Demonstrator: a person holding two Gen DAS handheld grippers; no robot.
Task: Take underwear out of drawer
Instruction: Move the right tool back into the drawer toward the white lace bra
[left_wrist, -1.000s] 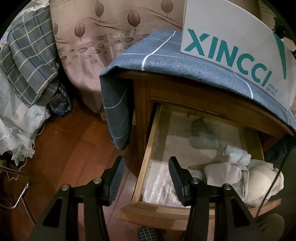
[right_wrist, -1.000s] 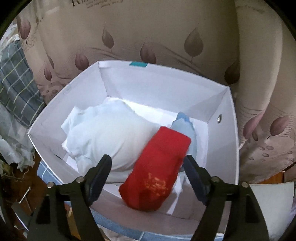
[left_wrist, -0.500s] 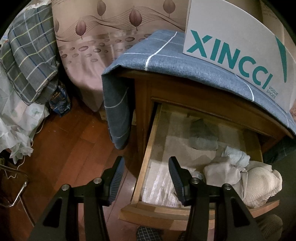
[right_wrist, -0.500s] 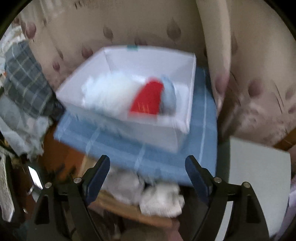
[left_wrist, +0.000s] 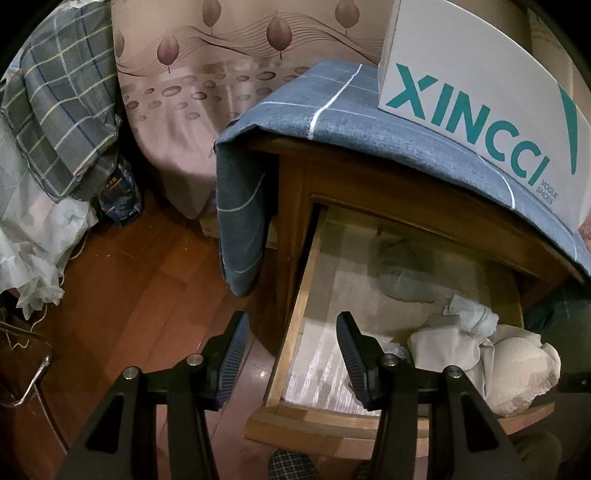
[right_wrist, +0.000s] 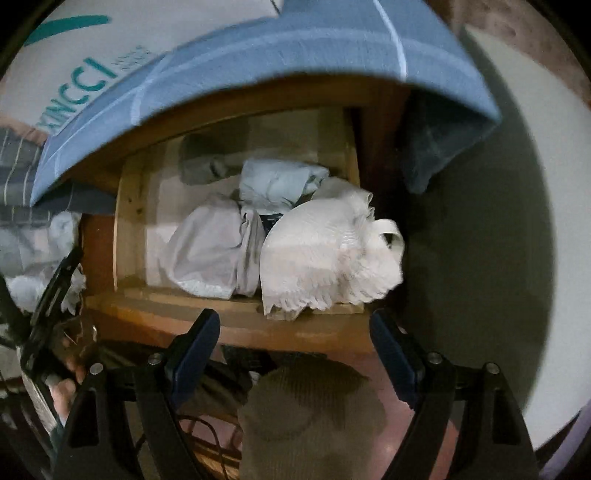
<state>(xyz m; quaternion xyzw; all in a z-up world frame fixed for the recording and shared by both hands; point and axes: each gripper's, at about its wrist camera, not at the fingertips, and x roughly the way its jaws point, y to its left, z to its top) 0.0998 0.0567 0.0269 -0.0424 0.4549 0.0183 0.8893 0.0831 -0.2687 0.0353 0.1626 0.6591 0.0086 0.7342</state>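
Right claw (right_wrist: 295, 354) hangs above the drawer's front rail (right_wrist: 236, 325), fingers well apart, nothing between them. Left claw (left_wrist: 291, 354) sits over the drawer's front-left corner, fingers apart too, straddling the left side wall (left_wrist: 301, 306) without gripping it; one finger over the wooden floor (left_wrist: 140, 295), the other over the drawer liner (left_wrist: 325, 369).

Drawer (left_wrist: 369, 417) is pulled out of a wooden nightstand (left_wrist: 388, 188). Underwear is piled in the front-right corner: a white ribbed piece (right_wrist: 325, 251) hanging over the front rail, a pale grey-white piece (right_wrist: 207, 251) just beside it on the left, touching. Behind those, a light blue bundle (right_wrist: 277, 181). Further back, near the rear wall, a grey piece (right_wrist: 207, 166) lies on its own (in shadow, shape hard to read). Left half of the drawer shows only liner.

Nightstand top carries a blue checked cloth (left_wrist: 332, 110) draped over its left edge, and on that a white shoebox (left_wrist: 480, 81) with teal lettering. Far left: a plaid bundle (left_wrist: 62, 110) and a patterned curtain (left_wrist: 221, 74).
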